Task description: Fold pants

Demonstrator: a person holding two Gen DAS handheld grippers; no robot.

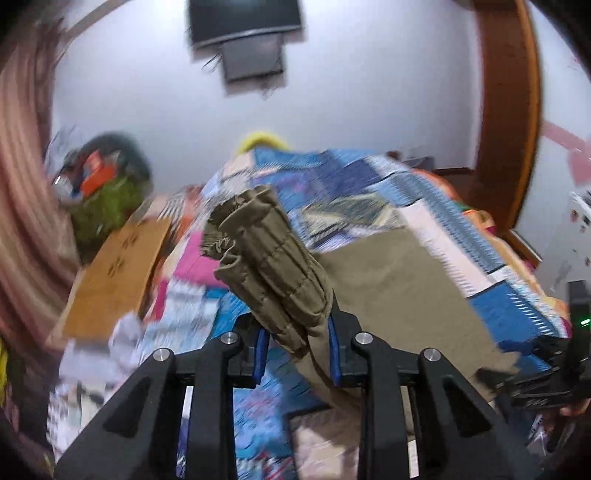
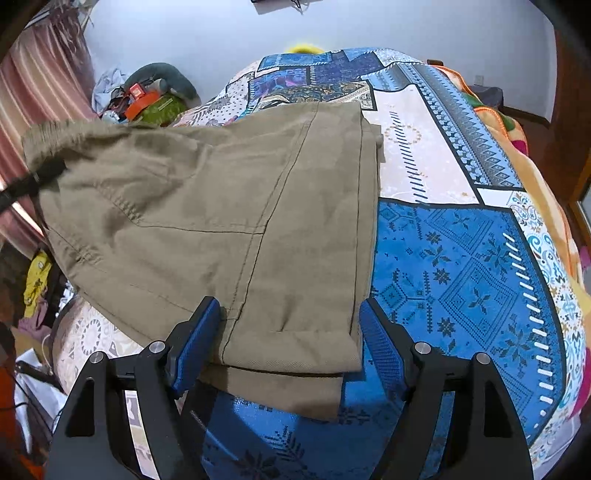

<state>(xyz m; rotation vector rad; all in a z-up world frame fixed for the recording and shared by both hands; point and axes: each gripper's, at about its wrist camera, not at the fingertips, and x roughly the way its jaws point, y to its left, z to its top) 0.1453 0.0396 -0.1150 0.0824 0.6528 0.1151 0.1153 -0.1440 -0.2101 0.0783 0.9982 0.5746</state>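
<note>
Khaki pants (image 2: pixel 221 203) lie folded lengthwise on the bed, legs stacked, with the hems nearest the right wrist camera. My left gripper (image 1: pixel 297 347) is shut on the bunched elastic waistband (image 1: pixel 258 251) and holds it lifted off the bed. In the right wrist view that waistband end (image 2: pixel 55 133) hangs raised at the far left, with the left gripper (image 2: pixel 29 181) black beneath it. My right gripper (image 2: pixel 289 310) stands open astride the hem end (image 2: pixel 288 354), its blue pads (image 2: pixel 380 347) wide apart on either side of the cloth. The right gripper (image 1: pixel 535 387) also shows at the left wrist view's right edge.
A patchwork bedspread (image 2: pixel 461 258) in blue and white covers the bed. A cardboard box (image 1: pixel 118 273) and a pile of clutter (image 2: pixel 147 96) sit off the bed's left side by a striped curtain (image 1: pixel 26 184). A screen (image 1: pixel 243 22) hangs on the far wall; a wooden frame (image 1: pixel 509 110) stands at right.
</note>
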